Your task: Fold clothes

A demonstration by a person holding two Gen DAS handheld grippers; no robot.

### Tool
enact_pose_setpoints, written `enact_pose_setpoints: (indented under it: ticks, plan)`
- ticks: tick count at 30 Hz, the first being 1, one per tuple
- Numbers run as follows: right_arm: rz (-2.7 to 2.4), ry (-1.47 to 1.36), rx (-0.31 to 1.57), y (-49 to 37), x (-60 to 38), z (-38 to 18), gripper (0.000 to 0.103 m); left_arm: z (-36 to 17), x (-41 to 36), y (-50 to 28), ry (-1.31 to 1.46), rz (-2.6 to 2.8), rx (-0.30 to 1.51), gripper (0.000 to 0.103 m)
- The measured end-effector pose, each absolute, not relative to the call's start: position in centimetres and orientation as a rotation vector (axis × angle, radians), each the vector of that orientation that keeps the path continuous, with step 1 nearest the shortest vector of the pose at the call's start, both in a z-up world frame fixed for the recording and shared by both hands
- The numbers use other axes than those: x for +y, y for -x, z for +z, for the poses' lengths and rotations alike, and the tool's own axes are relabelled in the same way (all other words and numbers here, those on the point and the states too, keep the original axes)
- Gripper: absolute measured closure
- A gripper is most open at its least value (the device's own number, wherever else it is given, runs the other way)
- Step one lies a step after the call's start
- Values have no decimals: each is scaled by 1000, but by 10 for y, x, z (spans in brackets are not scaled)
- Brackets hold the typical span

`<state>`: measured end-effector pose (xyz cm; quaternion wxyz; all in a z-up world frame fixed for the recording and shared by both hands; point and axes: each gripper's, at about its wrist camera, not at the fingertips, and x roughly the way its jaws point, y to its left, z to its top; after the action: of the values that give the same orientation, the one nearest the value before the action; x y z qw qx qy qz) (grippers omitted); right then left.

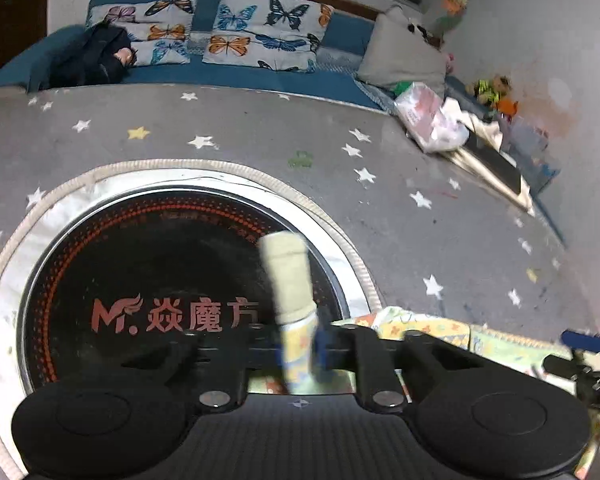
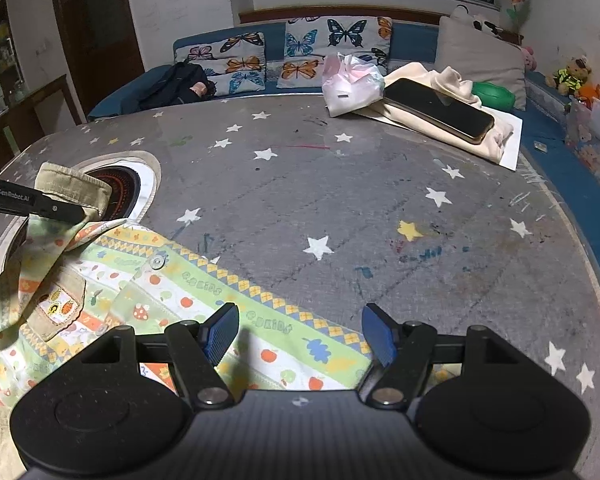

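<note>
On the left of the grey, star-printed surface [image 2: 340, 200] a round induction hob [image 1: 140, 280] sits sunk in a pale ring; its black glass carries an orange "M." logo followed by three Chinese characters. The left tongs [image 1: 300, 350] are closed tight on a child's printed shirt [image 2: 204, 300], pinching the sleeve so that its beige corduroy cuff [image 1: 288, 272] stands up over the hob. In the right wrist view an arm of these tongs reaches in from the left edge and reads "GenRobot.AI" in white.

The shirt itself lies spread on the near left part of the surface, its green, yellow and white bands printed with apples, mushrooms and leaves; the words "P.Skids" repeat along the green stripes, though the small lettering is hard to be sure of. A corduroy pocket [image 2: 56, 308] with a fruit patch and a metal snap [image 2: 158, 261] show near its front.

The right tongs [image 2: 298, 336] stand open just above the shirt's lower hem, blue pads well apart, nothing between them.

Farther right, at the far edge of the surface, a crumpled plastic bag [image 2: 350, 84] holds something pink and white; what it is cannot be made out. Beside it a dark phone [image 2: 440, 110] lies on a cream cloth [image 2: 456, 84] over a white sheet of paper. Behind, a blue sofa [image 2: 416, 40] bears butterfly cushions [image 2: 332, 48]. At the far right a clear plastic box [image 2: 596, 136] with cartoon pictures on its side rests on the sofa seat; its contents are unclear.
</note>
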<state>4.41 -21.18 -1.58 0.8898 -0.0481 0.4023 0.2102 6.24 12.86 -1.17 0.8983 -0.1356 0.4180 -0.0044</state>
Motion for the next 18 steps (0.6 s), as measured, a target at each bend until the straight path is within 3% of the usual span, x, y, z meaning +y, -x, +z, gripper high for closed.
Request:
enact_pose_setpoints:
  ticks: [12, 18]
  plan:
    - [492, 140, 797, -41, -191, -9, 33, 47, 212, 55, 247, 257, 665, 101]
    - [540, 175, 805, -45, -173, -11, 34, 38, 259, 124, 294, 379, 733, 100]
